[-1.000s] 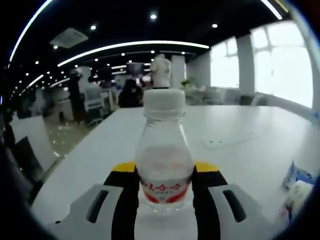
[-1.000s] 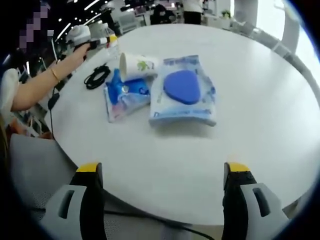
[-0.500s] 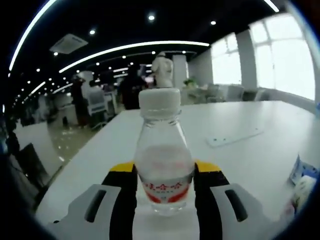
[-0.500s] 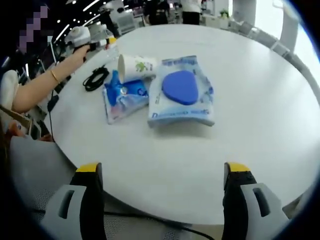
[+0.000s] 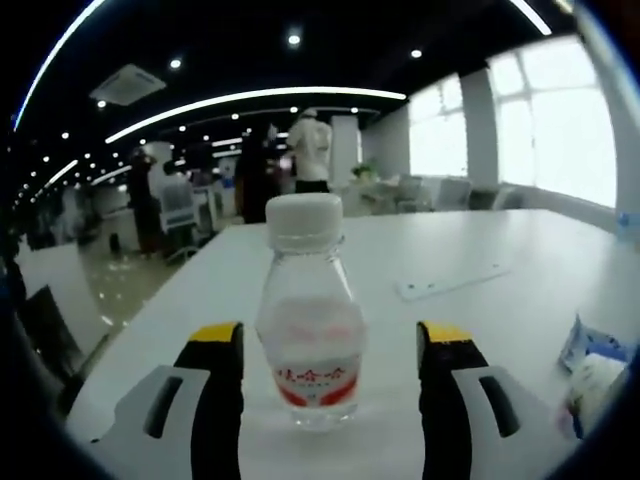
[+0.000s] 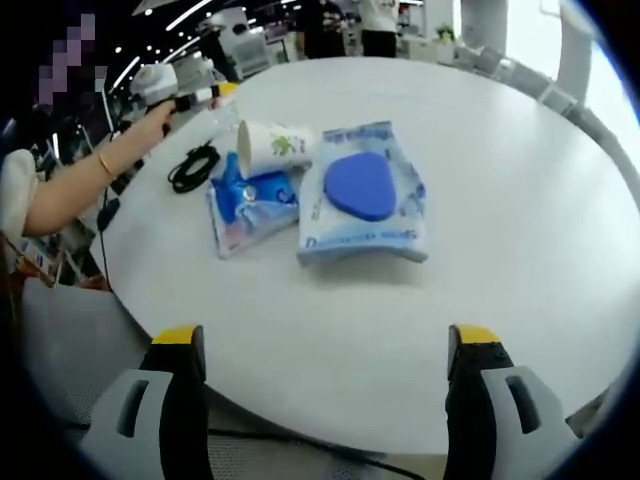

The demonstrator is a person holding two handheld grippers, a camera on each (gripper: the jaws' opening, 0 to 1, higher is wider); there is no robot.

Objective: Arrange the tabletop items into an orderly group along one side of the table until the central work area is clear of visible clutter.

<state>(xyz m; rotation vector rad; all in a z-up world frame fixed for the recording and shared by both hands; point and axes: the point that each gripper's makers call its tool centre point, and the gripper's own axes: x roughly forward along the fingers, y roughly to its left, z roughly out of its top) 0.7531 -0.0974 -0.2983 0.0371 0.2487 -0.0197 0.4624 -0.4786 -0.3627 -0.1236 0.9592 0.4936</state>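
Note:
A clear water bottle (image 5: 308,340) with a white cap and red label stands upright on the white table (image 5: 480,250), between the jaws of my left gripper (image 5: 331,335). The jaws are open and stand apart from the bottle on both sides. In the right gripper view, a paper cup (image 6: 275,145) lies on its side against a small blue packet (image 6: 250,200) and a large packet with a blue oval (image 6: 365,190). A black cable (image 6: 195,165) lies beside them. My right gripper (image 6: 326,335) is open near the table's edge, holding nothing.
A person's arm (image 6: 80,185) reaches over the table (image 6: 520,200) from the left, holding the left gripper (image 6: 160,85). In the left gripper view, a flat white strip (image 5: 450,283) lies farther along the table and the blue packet (image 5: 590,345) shows at the right edge. Office chairs and people stand behind.
My left gripper's jaws have spread apart and let go of the bottle, which now stands free on the table. The right gripper has stayed open and nearly still.

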